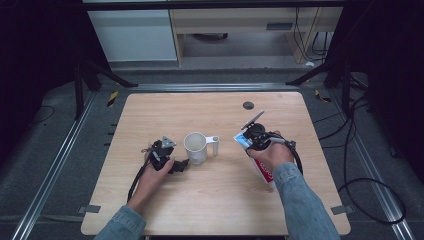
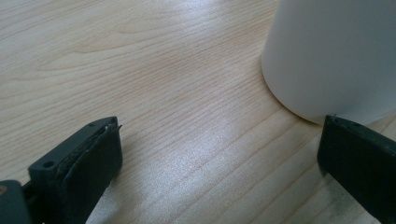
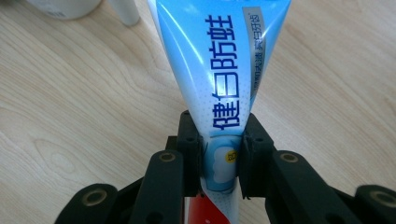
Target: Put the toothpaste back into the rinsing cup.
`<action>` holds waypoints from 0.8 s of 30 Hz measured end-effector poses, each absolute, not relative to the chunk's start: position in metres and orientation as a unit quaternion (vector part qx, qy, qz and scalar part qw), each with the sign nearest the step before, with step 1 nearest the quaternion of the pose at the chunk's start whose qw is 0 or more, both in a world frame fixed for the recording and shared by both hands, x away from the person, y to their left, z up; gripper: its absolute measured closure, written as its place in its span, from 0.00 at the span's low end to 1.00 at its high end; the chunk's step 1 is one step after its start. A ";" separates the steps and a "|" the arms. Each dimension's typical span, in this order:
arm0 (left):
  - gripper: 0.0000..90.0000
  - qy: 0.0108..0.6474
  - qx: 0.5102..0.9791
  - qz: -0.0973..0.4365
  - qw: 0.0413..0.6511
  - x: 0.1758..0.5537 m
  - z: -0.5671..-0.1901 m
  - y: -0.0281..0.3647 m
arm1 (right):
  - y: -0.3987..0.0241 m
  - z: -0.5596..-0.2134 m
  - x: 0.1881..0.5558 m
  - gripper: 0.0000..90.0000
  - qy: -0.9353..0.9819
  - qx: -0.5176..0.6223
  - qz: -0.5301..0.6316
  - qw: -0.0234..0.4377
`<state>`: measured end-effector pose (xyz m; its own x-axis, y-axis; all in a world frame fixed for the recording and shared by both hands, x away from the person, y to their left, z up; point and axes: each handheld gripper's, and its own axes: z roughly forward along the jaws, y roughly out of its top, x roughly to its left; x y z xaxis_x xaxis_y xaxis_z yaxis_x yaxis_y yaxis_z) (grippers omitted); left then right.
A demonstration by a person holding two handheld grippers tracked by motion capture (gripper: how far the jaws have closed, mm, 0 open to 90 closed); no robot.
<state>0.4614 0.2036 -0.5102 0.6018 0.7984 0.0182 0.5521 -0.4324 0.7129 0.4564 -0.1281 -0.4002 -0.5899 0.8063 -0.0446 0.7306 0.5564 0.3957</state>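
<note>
While the pale wooden worktop (image 1: pixel 210 195) lies under the high view, the left tongs (image 1: pixel 181 164) rest on it just left of the white plastic mug (image 1: pixel 196 148) with its straight handle at the right, and the right tongs (image 1: pixel 248 145) hold a blue, white and red toothpaste tube (image 1: pixel 264 171) at the right. Along the left gripper view, the black jaws stand wide, the right one touching or just beside the mug (image 2: pixel 336 56). Along the right gripper view, the tongs (image 3: pixel 220 158) are clamped on the tube (image 3: pixel 219 70) near its narrow end, above the worktop (image 3: pixel 70 112).
</note>
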 end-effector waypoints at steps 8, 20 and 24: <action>0.00 0.409 0.827 0.180 0.342 0.461 -0.510 0.204 | -0.138 -0.388 0.454 0.82 0.856 0.445 0.222 0.138; 0.00 0.407 0.828 0.180 0.340 0.461 -0.510 0.204 | -0.151 -0.376 0.449 0.82 0.805 0.450 0.327 0.205; 0.00 0.407 0.828 0.180 0.340 0.461 -0.510 0.204 | -0.152 -0.376 0.449 0.82 0.788 0.453 0.354 0.219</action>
